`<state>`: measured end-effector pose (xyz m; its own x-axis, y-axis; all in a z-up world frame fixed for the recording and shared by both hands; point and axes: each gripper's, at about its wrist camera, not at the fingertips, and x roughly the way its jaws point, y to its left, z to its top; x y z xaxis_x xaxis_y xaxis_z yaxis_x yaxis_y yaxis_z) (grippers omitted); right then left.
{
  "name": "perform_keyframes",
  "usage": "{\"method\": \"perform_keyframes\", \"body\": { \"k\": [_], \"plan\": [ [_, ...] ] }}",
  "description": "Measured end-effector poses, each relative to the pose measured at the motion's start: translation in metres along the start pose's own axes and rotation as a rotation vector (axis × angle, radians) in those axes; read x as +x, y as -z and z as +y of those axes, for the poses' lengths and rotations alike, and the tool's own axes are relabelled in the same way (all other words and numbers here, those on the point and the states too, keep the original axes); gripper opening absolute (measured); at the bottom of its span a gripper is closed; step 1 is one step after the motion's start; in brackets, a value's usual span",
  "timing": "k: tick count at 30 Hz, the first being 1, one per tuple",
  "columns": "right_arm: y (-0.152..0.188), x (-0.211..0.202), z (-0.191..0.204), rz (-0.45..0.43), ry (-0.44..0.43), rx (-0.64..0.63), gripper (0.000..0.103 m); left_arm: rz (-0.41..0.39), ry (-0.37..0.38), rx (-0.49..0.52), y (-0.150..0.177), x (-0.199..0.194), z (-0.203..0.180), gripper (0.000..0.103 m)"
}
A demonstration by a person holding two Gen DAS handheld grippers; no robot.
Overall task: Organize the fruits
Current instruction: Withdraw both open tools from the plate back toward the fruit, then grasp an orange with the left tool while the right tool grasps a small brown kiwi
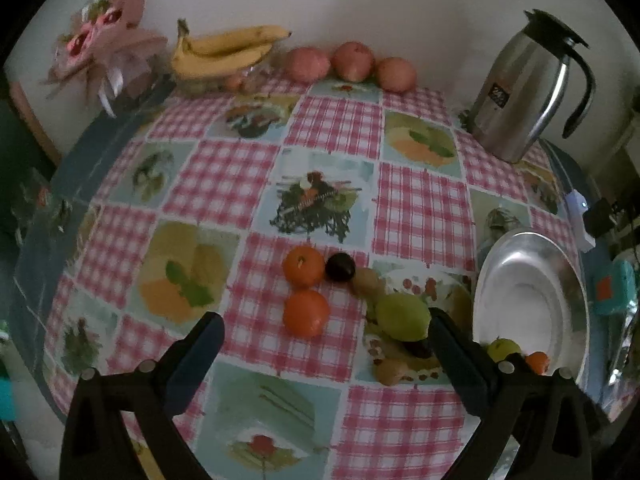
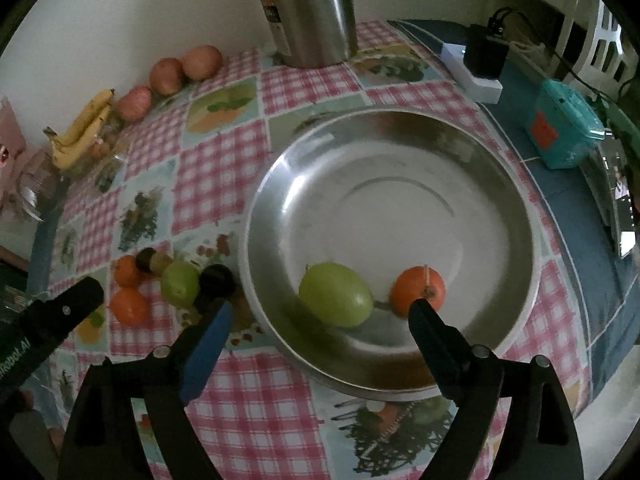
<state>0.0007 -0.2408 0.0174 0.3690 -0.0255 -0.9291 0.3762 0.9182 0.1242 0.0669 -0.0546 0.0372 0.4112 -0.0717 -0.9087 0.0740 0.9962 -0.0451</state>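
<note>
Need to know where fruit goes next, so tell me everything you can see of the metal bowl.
The metal bowl is a wide, shallow, round dish of dull silver steel, with a flat base ring and a rolled rim. It sits upright on the checked tablecloth, near the table's right side, in front of the steel jug. Inside, near its front edge, lie a green fruit and an orange, apart from each other.

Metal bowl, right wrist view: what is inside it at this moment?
The metal bowl holds a green fruit and an orange. A finger of the right gripper hides part of the near rim.
</note>
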Motion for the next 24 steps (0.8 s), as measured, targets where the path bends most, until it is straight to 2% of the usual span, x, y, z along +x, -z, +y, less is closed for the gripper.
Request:
{"method": "perform_keyframes", "body": {
  "k": [3,12,24],
  "plan": [
    [0.001,-0.002,0.006,-0.026,0.014,-0.022,0.09,-0.029,-0.015,0.027,-0.003,-0.005,0.005,0.103],
    [0.004,-0.004,0.025,-0.061,-0.031,-0.063,0.09,-0.09,-0.076,0.041,-0.013,-0.016,0.033,0.103],
    [0.008,-0.007,0.066,-0.051,-0.107,-0.159,0.09,-0.116,-0.083,-0.081,-0.02,-0.026,0.082,0.103]
  ]
}}
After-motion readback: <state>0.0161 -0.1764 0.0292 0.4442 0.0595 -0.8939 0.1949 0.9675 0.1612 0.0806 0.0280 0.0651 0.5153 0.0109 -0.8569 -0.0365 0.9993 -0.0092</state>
